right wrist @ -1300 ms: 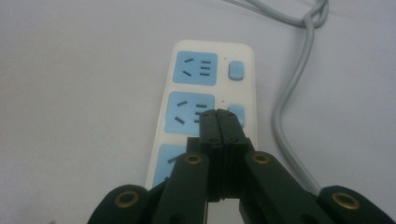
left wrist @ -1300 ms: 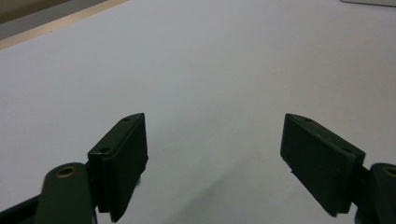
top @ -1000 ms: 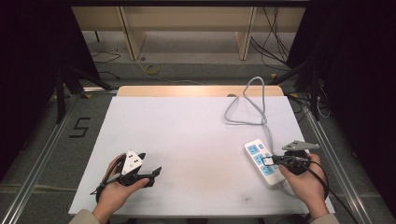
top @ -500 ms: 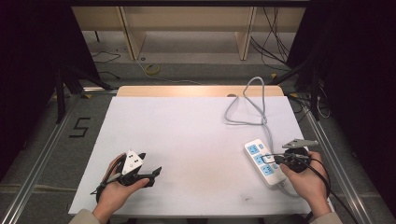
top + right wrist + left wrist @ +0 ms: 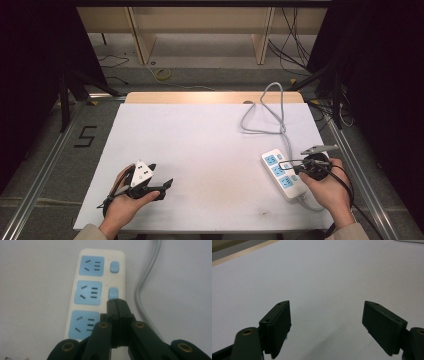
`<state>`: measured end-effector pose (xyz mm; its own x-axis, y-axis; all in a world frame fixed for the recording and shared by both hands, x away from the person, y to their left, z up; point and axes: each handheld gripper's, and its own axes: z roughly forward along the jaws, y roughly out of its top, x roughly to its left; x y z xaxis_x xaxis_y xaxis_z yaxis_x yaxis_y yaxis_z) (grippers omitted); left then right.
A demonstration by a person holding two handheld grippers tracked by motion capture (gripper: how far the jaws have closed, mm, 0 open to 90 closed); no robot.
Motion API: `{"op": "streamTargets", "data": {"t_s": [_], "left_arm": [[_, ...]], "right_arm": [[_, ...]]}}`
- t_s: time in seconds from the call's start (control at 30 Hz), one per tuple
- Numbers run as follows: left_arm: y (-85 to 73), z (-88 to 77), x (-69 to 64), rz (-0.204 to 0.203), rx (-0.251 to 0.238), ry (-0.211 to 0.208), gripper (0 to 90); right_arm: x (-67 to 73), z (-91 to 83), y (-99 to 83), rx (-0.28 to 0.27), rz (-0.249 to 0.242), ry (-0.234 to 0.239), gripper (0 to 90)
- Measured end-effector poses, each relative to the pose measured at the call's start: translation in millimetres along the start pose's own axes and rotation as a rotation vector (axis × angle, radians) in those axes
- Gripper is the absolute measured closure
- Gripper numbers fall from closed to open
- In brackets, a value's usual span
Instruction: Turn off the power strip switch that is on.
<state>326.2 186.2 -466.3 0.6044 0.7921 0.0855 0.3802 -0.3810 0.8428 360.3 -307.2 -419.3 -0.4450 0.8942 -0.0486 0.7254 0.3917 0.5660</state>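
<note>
Two grippers are in hand at the white table (image 5: 200,150). Right gripper (image 5: 116,302) has its jaws pressed together w/ nothing between them, tips sitting over the white power strip (image 5: 75,305), just below the middle blue switch (image 5: 113,293) and hiding the spot where the near switch would be; can't tell if the tips actually touch the strip. Strip has three blue sockets in a row running away from the jaws, w/ the far switch (image 5: 114,266) beyond the middle one. Grey cord (image 5: 146,282) runs off to the right of the jaws in the right gripper view, curving away toward the top edge. In the high view, the right gripper (image 5: 300,167) is held by the right hand (image 5: 327,190) at the strip's (image 5: 282,172) right edge, near the table's right side, and the cord (image 5: 270,115) loops beyond it toward the far edge. Left gripper (image 5: 162,186) is well apart from the strip, held by the left hand (image 5: 125,202) low over the table at the near left. Its jaws stand wide apart w/ bare table (image 5: 324,277) between them, holding nothing.
</note>
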Motion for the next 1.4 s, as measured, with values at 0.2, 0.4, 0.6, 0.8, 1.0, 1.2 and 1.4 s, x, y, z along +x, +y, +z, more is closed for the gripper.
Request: {"op": "streamTargets", "data": {"t_s": [0.2, 0.4, 0.6, 0.8, 1.0, 1.2, 1.4], "left_arm": [[0.1, -0.1, 0.0, -0.003, 0.002, -0.001, 22.9], [0.0, -0.1, 0.0, -0.004, 0.001, -0.001, 22.9], [0.0, 0.0, 0.1, -0.003, 0.001, -0.002, 22.9], [0.1, -0.1, 0.1, -0.002, 0.001, -0.002, 22.9], [0.1, -0.1, 0.1, -0.002, 0.001, -0.002, 22.9], [0.1, 0.1, 0.1, -0.003, 0.001, -0.002, 23.0], [0.1, 0.2, 0.0, -0.001, 0.002, -0.002, 22.9]], "right_arm": [[-0.3, -0.4, 6.4, 0.023, 0.002, 0.008, 90.0], [-0.1, 0.0, 12.4, 0.043, 0.003, 0.012, 90.0], [-0.9, 2.4, 16.9, 0.084, 0.012, 0.012, 90.0], [-0.7, 7.0, 19.6, 0.134, 0.015, 0.033, 90.0], [-1.6, 9.6, 20.5, 0.172, 0.013, 0.039, 90.0], [-3.1, 12.1, 21.3, 0.193, 0.013, 0.033, 90.0], [-3.2, 15.1, 22.1, 0.22, 0.008, 0.03, 90.0]]}}
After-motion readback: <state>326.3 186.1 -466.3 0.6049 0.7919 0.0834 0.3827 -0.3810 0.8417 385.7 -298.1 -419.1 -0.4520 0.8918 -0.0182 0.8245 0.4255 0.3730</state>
